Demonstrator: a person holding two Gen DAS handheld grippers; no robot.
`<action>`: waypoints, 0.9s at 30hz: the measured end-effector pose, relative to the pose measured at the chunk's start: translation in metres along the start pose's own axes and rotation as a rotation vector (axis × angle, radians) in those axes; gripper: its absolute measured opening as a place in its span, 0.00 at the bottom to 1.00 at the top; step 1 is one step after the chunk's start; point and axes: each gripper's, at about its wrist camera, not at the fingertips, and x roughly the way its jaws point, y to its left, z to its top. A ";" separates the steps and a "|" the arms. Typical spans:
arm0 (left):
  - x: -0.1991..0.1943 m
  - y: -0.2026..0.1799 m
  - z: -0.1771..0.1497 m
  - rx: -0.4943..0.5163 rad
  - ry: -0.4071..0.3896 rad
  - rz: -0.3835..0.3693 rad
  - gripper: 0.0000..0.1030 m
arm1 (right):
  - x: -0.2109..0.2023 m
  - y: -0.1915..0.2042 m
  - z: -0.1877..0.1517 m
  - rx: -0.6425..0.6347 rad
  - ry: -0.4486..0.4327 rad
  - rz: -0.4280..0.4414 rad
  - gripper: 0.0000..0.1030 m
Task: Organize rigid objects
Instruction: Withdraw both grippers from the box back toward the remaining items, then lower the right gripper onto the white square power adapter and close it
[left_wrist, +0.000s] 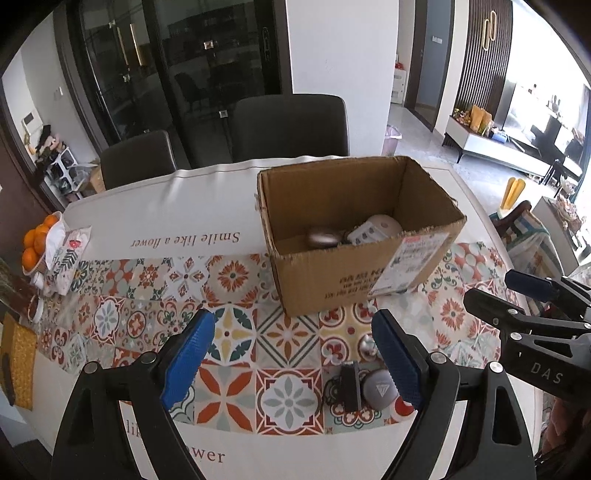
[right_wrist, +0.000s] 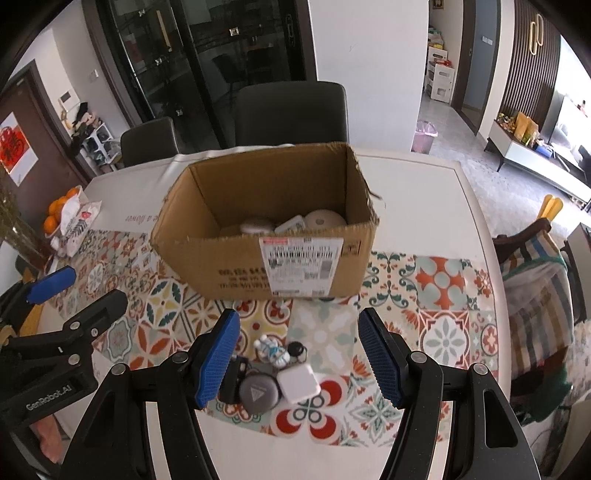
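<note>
We take the cardboard box (right_wrist: 266, 236) as our landmark; it stands open-topped on the patterned cloth (right_wrist: 443, 295) of the desk (right_wrist: 424, 184). Inside the box we see a few pale rounded items and a white flat one lying on its floor. In front of the box, nearer to us, a small cluster rests on the cloth: a grey round case (right_wrist: 258, 393), a white cube (right_wrist: 298, 384) touching it, a black block (right_wrist: 232, 380) on its other side, a small white figurine (right_wrist: 272, 350) and a black round piece (right_wrist: 296, 349). The right gripper (right_wrist: 299, 363) hangs released above this cluster, grasping nothing. The left gripper (left_wrist: 293, 362) is likewise released and empty, to the left of the cluster. Left of the box, at the desk edge, sit oranges (left_wrist: 35, 240).
</note>
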 end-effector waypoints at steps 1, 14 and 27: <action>-0.001 -0.001 -0.003 0.001 0.002 -0.002 0.85 | 0.000 0.000 -0.003 0.000 0.001 0.001 0.65; 0.013 -0.003 -0.037 -0.023 0.083 -0.001 0.85 | 0.013 -0.006 -0.035 -0.008 0.066 0.013 0.65; 0.049 -0.015 -0.066 -0.011 0.203 -0.007 0.85 | 0.046 -0.008 -0.065 -0.022 0.174 0.014 0.65</action>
